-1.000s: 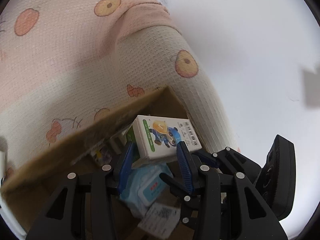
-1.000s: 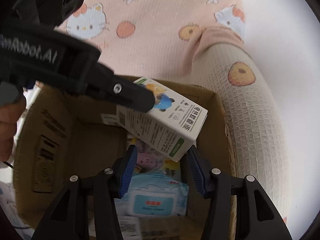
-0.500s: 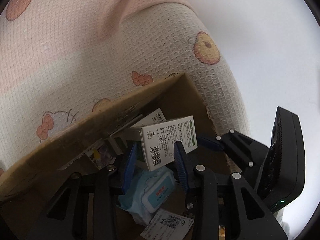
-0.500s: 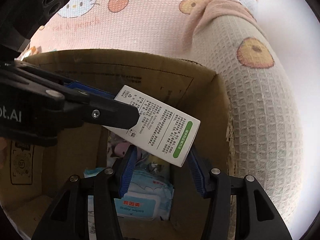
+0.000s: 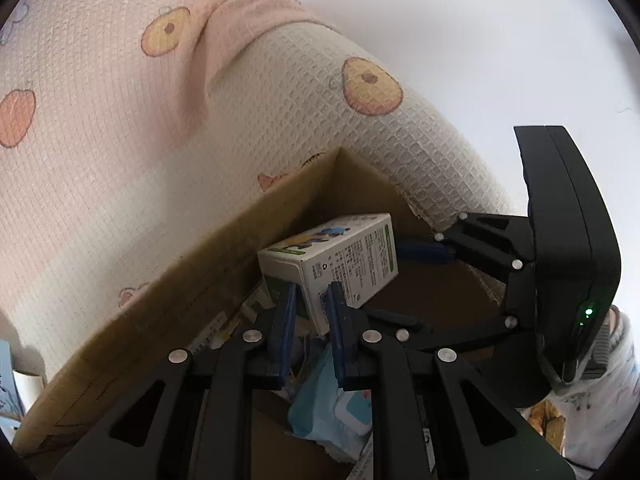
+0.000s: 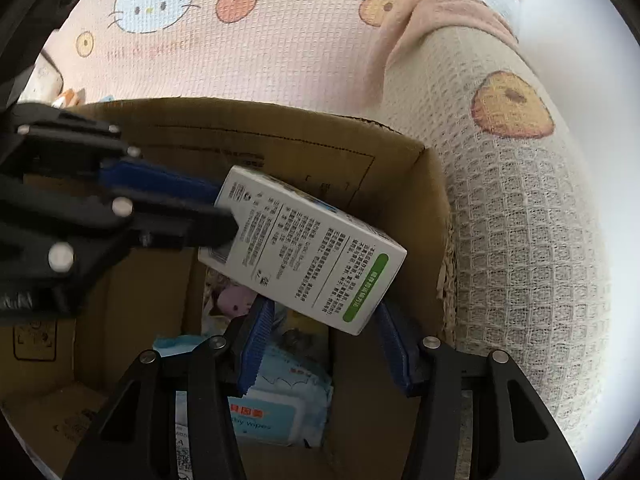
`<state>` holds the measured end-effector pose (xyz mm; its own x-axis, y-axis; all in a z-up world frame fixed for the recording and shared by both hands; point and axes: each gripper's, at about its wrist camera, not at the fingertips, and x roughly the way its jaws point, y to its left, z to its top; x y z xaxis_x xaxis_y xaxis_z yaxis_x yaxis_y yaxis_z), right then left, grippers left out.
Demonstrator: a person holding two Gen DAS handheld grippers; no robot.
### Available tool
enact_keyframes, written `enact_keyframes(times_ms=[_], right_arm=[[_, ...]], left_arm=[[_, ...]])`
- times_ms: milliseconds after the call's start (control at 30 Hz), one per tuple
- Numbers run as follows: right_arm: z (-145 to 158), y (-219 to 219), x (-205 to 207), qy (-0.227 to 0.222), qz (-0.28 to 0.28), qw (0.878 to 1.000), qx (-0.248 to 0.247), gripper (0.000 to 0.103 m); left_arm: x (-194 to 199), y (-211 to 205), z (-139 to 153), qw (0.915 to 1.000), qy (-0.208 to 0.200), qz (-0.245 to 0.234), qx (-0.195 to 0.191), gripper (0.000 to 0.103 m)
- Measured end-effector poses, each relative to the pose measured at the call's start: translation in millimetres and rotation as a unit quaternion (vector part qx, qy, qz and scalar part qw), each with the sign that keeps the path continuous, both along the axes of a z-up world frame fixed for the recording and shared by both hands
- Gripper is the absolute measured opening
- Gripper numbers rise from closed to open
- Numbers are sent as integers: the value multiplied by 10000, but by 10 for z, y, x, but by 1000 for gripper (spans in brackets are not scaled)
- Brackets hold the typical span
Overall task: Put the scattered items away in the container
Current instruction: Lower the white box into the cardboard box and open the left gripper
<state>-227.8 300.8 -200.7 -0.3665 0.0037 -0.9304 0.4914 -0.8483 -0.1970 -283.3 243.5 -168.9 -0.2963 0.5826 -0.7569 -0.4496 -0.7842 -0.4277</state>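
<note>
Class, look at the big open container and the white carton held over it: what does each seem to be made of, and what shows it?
Container: brown corrugated cardboard, matte; torn, frayed rim edge. White carton: thin paperboard, smooth, probably lightly coated; crisp folds and fine printed text.

A white carton (image 6: 308,252) with green trim, small printed text and a cartoon figure on one face hangs tilted over the open cardboard box (image 6: 434,200), near its right wall. In the box bottom lies a blue pack of baby wipes (image 6: 276,416), flat, beside a printed paper slip.
</note>
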Motion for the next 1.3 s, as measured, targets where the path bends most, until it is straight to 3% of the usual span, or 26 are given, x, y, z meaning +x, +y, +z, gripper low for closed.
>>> enact_keyframes(times_ms=[300,533,800,1033,1300], right_arm=[[72,237,79,-396,-219,9976,-517,49],[111,349,105,-729,-277,9934,-837,49],[88,300,74,-610,-285,9965,-503,49],[97,304,141,-600,-318,9976,-148,48],[206,240,320,-59,-37,9986,529,48]], left_arm=[[117,-39,6,9998,-196,-94,6,17],[75,-116,-186,9975,-700,10,-20,17],[73,-138,-227,9965,-825,-5,99,17],[120,-56,-238,9968,-769,-219,-37,17],[95,-45,-286,9963,-823,-249,-6,17]])
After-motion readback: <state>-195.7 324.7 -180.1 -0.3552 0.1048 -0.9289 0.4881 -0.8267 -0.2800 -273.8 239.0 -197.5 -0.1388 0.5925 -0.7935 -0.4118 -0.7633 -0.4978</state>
